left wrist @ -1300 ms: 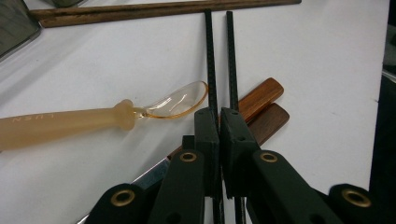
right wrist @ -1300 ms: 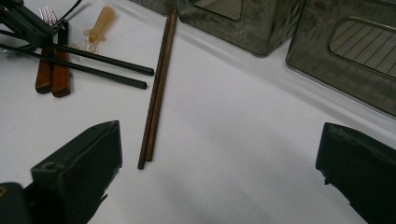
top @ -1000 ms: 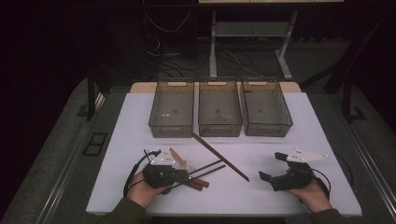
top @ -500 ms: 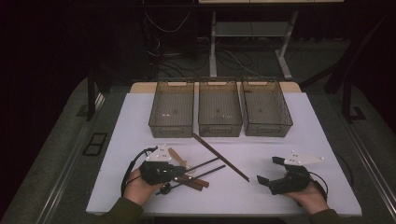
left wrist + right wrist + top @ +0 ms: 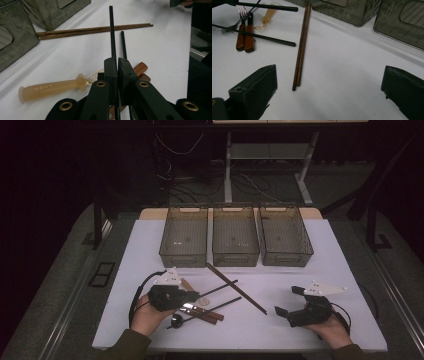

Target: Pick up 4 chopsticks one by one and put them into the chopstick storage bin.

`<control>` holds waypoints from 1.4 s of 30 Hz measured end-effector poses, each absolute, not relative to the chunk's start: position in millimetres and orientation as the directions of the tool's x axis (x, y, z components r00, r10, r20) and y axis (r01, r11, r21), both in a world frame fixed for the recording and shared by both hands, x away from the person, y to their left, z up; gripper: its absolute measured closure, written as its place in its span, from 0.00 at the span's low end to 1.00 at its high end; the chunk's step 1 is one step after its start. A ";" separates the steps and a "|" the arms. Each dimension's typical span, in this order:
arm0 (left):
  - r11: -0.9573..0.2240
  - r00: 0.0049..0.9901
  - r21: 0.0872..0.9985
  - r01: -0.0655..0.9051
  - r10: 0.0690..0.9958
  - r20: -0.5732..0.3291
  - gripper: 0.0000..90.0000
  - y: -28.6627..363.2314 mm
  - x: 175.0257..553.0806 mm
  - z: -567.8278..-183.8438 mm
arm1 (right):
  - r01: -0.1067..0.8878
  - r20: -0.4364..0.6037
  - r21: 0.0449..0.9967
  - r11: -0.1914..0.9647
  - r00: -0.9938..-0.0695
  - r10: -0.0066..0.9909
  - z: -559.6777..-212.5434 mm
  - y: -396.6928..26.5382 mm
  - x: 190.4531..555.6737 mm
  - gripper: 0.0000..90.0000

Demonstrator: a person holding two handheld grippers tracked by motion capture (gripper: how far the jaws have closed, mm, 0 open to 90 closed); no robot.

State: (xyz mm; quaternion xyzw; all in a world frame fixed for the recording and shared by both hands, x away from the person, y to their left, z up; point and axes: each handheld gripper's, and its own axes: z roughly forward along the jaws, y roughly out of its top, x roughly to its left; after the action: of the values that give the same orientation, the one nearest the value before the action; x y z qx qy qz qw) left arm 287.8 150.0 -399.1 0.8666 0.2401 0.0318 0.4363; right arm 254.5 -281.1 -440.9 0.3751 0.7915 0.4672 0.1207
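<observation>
Now the left gripper [image 5: 117,65] pinches a black chopstick [image 5: 112,35] near the front of the table.

Its jaws are pressed together on the stick, which pokes out straight ahead of them. A second black chopstick [image 5: 123,44] lies just beside it on the white table [image 5: 345,257]. Under the jaws lie a see-through spoon [image 5: 47,87] with a pale handle and two forks [image 5: 245,35] with brown handles. A pair of brown chopsticks [image 5: 236,288] lies slanted in the middle of the table, between the two hands. The right gripper [image 5: 289,300] rests near the front right, well apart from the sticks, with its jaws spread wide and nothing between them. Three grey bins [image 5: 235,241] stand side by side farther back.
</observation>
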 end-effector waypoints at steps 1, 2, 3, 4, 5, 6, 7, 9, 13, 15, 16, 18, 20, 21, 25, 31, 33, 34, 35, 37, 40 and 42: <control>-0.500 0.881 0.772 0.392 0.445 -0.159 0.95 149.7 288.8 -398.1 | 0.480 0.159 0.831 0.281 -0.689 0.707 -440.9 -281.0 254.8 0.01; -0.502 0.883 0.773 0.389 0.442 -0.158 0.95 149.3 290.4 -397.3 | 0.479 0.158 0.831 0.281 -0.689 0.707 -440.8 -281.0 255.0 0.01; -0.501 0.883 0.773 0.389 0.442 -0.158 0.95 148.6 291.8 -396.4 | 0.479 0.157 0.832 0.282 -0.689 0.708 -440.7 -281.2 255.1 0.01; -0.503 0.885 0.775 0.384 0.441 -0.152 0.95 148.2 293.6 -395.3 | 0.479 0.158 0.832 0.279 -0.687 0.710 -440.4 -281.3 255.1 0.01; -0.501 0.884 0.775 0.385 0.441 -0.154 0.95 147.6 294.9 -394.1 | 0.480 0.158 0.832 0.277 -0.685 0.711 -440.1 -281.6 255.1 0.01; -0.504 0.886 0.775 0.381 0.439 -0.150 0.95 147.0 296.6 -393.0 | 0.481 0.158 0.832 0.277 -0.684 0.712 -440.0 -281.7 255.1 0.01; -0.502 0.885 0.776 0.382 0.441 -0.151 0.95 146.3 298.2 -392.2 | 0.481 0.157 0.832 0.278 -0.684 0.713 -440.0 -281.6 255.2 0.01; -0.501 0.884 0.777 0.382 0.443 -0.150 0.95 145.7 301.7 -390.9 | 0.483 0.158 0.830 0.279 -0.683 0.713 -440.2 -281.0 255.0 0.01; -0.488 0.882 0.782 0.388 0.442 -0.163 0.95 146.3 309.0 -389.5 | 0.481 0.154 0.830 0.281 -0.684 0.713 -440.3 -280.5 255.2 0.01; -0.488 0.882 0.782 0.387 0.444 -0.158 0.95 146.5 312.5 -388.3 | 0.480 0.153 0.831 0.282 -0.685 0.712 -440.4 -280.5 255.3 0.01; -0.486 0.882 0.784 0.386 0.444 -0.159 0.95 146.7 314.3 -387.6 | 0.480 0.153 0.831 0.282 -0.685 0.712 -440.4 -280.5 255.3 0.01; -0.482 0.881 0.788 0.383 0.446 -0.156 0.95 146.4 317.6 -385.9 | 0.478 0.153 0.832 0.282 -0.685 0.712 -440.3 -280.6 255.3 0.01; -0.476 0.880 0.792 0.382 0.449 -0.155 0.95 145.8 320.8 -383.8 | 0.479 0.154 0.832 0.279 -0.684 0.713 -440.0 -281.0 255.3 0.01; -0.478 0.882 0.794 0.376 0.446 -0.149 0.95 145.8 322.7 -382.3 | 0.480 0.156 0.832 0.278 -0.683 0.714 -439.6 -281.4 255.4 0.01; -0.476 0.883 0.799 0.367 0.448 -0.139 0.95 144.5 328.5 -376.6 | 0.486 0.163 0.832 0.267 -0.674 0.720 -439.5 -282.1 255.8 0.01; -0.481 0.890 0.802 0.354 0.437 -0.131 0.95 142.8 339.2 -370.6 | 0.487 0.163 0.832 0.266 -0.673 0.721 -439.4 -282.6 255.5 0.01; -0.487 0.891 0.801 0.349 0.437 -0.123 0.95 141.4 343.1 -368.7 | 0.486 0.163 0.832 0.266 -0.673 0.721 -439.5 -282.6 255.6 0.01; -0.489 0.892 0.801 0.346 0.437 -0.118 0.95 140.8 345.0 -367.6 | 0.487 0.163 0.832 0.267 -0.674 0.720 -439.5 -282.5 255.6 0.01; -0.485 0.892 0.804 0.344 0.437 -0.118 0.95 140.1 346.7 -366.5 | 0.486 0.162 0.832 0.268 -0.675 0.720 -439.5 -282.5 255.5 0.01; -0.489 0.893 0.803 0.341 0.436 -0.114 0.95 139.2 350.7 -363.5 | 0.486 0.163 0.832 0.267 -0.675 0.720 -439.4 -282.8 255.6 0.01; -0.487 0.891 0.806 0.336 0.443 -0.104 0.95 137.9 357.0 -359.8 | 0.485 0.164 0.835 0.260 -0.671 0.723 -439.0 -283.2 255.4 0.01; -0.485 0.889 0.807 0.337 0.445 -0.104 0.95 137.4 361.3 -357.2 | 0.489 0.169 0.834 0.258 -0.669 0.723 -438.7 -283.3 255.0 0.01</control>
State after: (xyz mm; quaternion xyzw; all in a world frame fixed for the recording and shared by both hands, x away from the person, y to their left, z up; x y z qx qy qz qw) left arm 361.3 137.4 -357.2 0.8595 0.2275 0.0596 0.4537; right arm 255.0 -283.3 -438.7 0.3869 0.7831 0.4707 0.1248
